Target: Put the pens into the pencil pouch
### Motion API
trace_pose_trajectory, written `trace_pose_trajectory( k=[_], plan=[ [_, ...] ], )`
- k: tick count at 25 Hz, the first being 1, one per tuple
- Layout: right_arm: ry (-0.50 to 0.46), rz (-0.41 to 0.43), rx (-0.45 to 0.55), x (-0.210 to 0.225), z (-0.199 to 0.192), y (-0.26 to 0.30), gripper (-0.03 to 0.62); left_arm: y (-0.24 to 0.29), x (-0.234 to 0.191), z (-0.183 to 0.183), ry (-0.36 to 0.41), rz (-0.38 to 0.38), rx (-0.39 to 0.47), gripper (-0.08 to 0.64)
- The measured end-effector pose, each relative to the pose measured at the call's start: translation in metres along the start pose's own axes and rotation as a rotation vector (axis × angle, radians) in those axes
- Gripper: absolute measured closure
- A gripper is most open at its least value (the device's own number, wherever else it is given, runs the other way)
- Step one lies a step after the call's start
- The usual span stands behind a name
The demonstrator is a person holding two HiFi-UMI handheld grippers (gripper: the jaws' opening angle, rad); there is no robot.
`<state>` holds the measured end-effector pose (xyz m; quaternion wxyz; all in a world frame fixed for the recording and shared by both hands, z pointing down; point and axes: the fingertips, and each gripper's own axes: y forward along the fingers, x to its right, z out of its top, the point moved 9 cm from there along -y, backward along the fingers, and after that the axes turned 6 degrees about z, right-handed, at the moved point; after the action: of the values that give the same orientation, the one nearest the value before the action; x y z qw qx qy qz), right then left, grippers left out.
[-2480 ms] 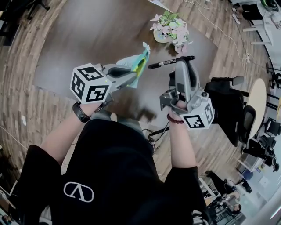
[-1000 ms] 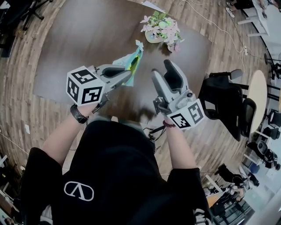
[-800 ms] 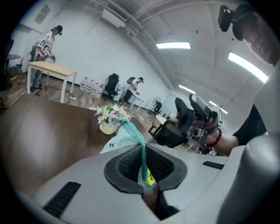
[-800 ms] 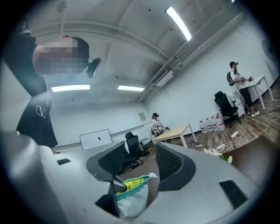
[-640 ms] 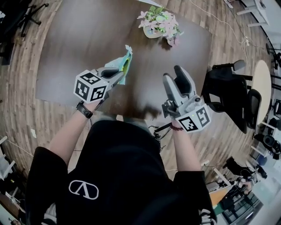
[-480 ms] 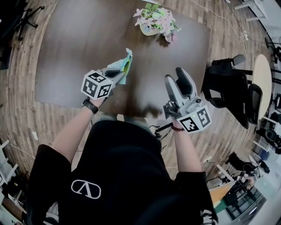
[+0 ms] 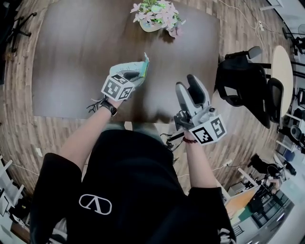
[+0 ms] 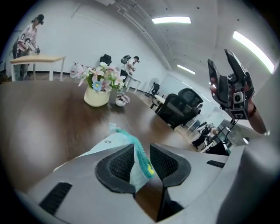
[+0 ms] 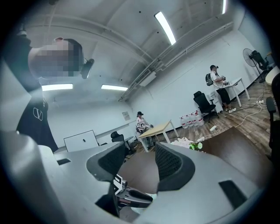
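- Your left gripper [image 8: 142,159] has brought the pencil pouch [image 8: 114,142] down to the table [image 7: 71,57], and its jaws are opening around it.
- Your right gripper [image 7: 188,88] gapes empty over the table's edge; its pen is gone, likely pouched.

A pot of pink flowers [image 7: 155,14] stands at the far edge of the dark tabletop [image 7: 76,57]. 1 black office chair [image 7: 238,81] stands just off its right side (on the wood-plank floor [image 7: 19,138]).
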<state>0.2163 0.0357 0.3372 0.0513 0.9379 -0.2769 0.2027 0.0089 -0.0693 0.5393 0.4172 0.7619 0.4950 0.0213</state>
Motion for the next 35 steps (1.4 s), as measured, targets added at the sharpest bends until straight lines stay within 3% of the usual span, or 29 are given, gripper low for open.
trace_pose_trajectory(
  k=[6,9,12,18,25,29,33,35],
  plan=[
    [0.006,-0.011,0.012,0.003,0.0,-0.01,0.382,-0.018,0.008,0.013,-0.005,0.011,0.064,0.443],
    [0.004,0.01,0.015,0.002,-0.001,-0.007,0.382,-0.053,0.01,0.031,-0.008,0.035,0.178,0.443],
    [-0.008,0.033,0.008,-0.002,0.001,-0.001,0.382,-0.102,0.016,0.054,-0.003,0.028,0.344,0.445],
    [-0.084,0.085,-0.016,-0.018,0.01,0.019,0.382,-0.199,0.038,0.091,0.1,0.06,0.618,0.491],
    [-0.234,0.111,-0.047,-0.048,0.022,0.036,0.407,-0.261,0.074,0.108,0.271,0.11,0.829,0.537],
    [-0.327,0.102,-0.062,-0.067,0.025,0.038,0.476,-0.273,0.089,0.109,0.289,0.113,0.894,0.555],
    [-0.388,0.08,-0.059,-0.078,0.026,0.04,0.575,-0.274,0.096,0.111,0.315,0.111,0.902,0.555],
    [-0.388,0.068,-0.059,-0.081,0.024,0.039,0.592,-0.275,0.099,0.113,0.309,0.114,0.896,0.556]
  ],
)
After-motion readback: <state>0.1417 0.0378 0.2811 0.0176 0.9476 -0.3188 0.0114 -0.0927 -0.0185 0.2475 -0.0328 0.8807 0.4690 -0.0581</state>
